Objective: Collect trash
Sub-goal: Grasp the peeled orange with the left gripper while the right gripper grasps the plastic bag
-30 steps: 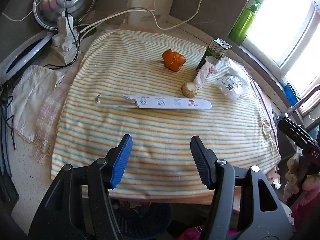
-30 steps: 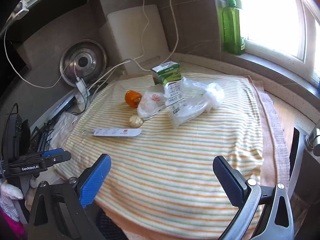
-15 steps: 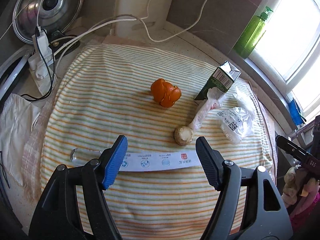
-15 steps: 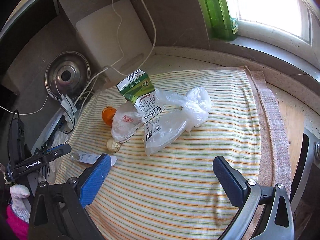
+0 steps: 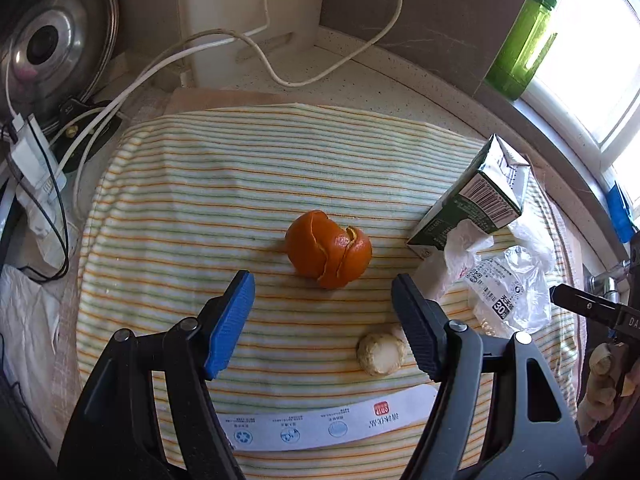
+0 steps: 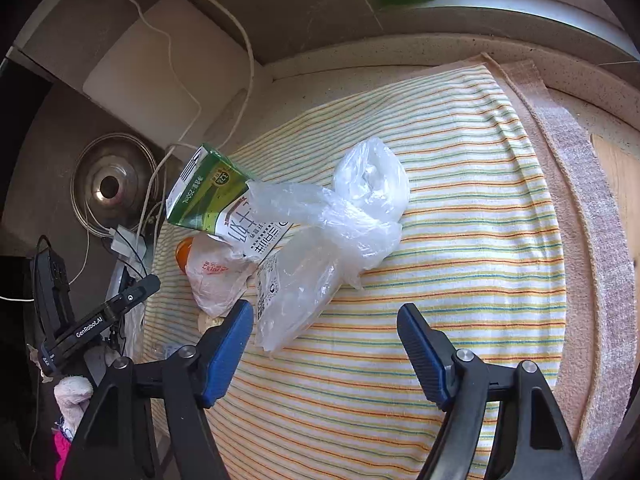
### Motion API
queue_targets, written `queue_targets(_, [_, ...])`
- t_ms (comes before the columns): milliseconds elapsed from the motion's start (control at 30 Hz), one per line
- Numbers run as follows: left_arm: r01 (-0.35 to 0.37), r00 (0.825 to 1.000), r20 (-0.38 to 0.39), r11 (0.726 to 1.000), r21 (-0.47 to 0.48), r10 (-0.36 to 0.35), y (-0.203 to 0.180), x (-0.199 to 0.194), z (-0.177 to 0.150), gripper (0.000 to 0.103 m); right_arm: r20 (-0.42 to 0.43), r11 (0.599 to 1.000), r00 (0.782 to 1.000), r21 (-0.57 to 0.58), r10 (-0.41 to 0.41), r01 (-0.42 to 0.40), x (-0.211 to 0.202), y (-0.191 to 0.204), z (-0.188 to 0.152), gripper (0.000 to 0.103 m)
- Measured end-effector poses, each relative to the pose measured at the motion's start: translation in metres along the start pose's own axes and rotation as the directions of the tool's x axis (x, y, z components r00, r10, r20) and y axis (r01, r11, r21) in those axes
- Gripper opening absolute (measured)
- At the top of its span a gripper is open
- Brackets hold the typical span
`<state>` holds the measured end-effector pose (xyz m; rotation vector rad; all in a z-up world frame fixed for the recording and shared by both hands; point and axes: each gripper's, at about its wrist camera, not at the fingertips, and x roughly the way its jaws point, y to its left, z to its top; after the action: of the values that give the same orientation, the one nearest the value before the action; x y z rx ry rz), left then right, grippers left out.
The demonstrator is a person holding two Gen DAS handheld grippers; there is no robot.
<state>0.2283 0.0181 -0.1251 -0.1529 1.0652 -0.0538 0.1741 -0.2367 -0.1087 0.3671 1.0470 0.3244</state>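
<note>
On the striped cloth (image 5: 208, 184) lie an orange peel (image 5: 329, 254), a beige round scrap (image 5: 380, 353), a long white paper strip (image 5: 320, 426), a green milk carton (image 5: 472, 200) and crumpled clear plastic bags (image 5: 508, 284). My left gripper (image 5: 322, 300) is open and empty, just short of the orange peel. My right gripper (image 6: 326, 334) is open and empty, close over the clear plastic bags (image 6: 344, 216), with the carton (image 6: 212, 196) and a white printed bag (image 6: 216, 276) to its left.
White cables (image 5: 168, 56) and a power adapter (image 5: 32, 160) lie at the back left by a steel lid (image 5: 44, 44). A green bottle (image 5: 524, 40) stands on the sill at the back right. A pink towel edge (image 6: 580, 184) borders the cloth.
Both grippers have moved forward over the cloth. The left one came up to the orange peel, passing the paper strip. The right one closed in on the plastic bags. Both stayed open.
</note>
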Motion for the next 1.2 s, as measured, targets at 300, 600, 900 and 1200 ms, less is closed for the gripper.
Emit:
queue_targets(300, [-0.062, 0.995, -0.073, 0.990, 0.124, 0.071, -0.015, 0.040, 0.012, 0.073, -0.040, 1.000, 0.999, 0.002, 0.029, -0.029, 0.021, 0.003, 0.016, 0.074])
queue_targets(600, [-0.018, 0.995, -0.099, 0.994, 0.110, 0.029, -0.018, 0.054, 0.021, 0.073, -0.077, 0.997, 0.995, 0.060, 0.060, -0.056, 0.045, -0.002, 0.029, 0.068])
queue_targets(900, [0.009, 0.997, -0.078, 0.998, 0.060, -0.005, -0.011, 0.052, 0.024, 0.053, -0.091, 0.994, 0.995, 0.104, 0.045, -0.036, 0.057, 0.002, 0.037, 0.042])
queue_targets(1200, [0.010, 0.999, -0.051, 1.000, 0.028, -0.009, -0.008, 0.042, 0.021, 0.049, -0.061, 0.991, 0.996, 0.122, 0.069, -0.061, 0.047, -0.002, 0.032, 0.015])
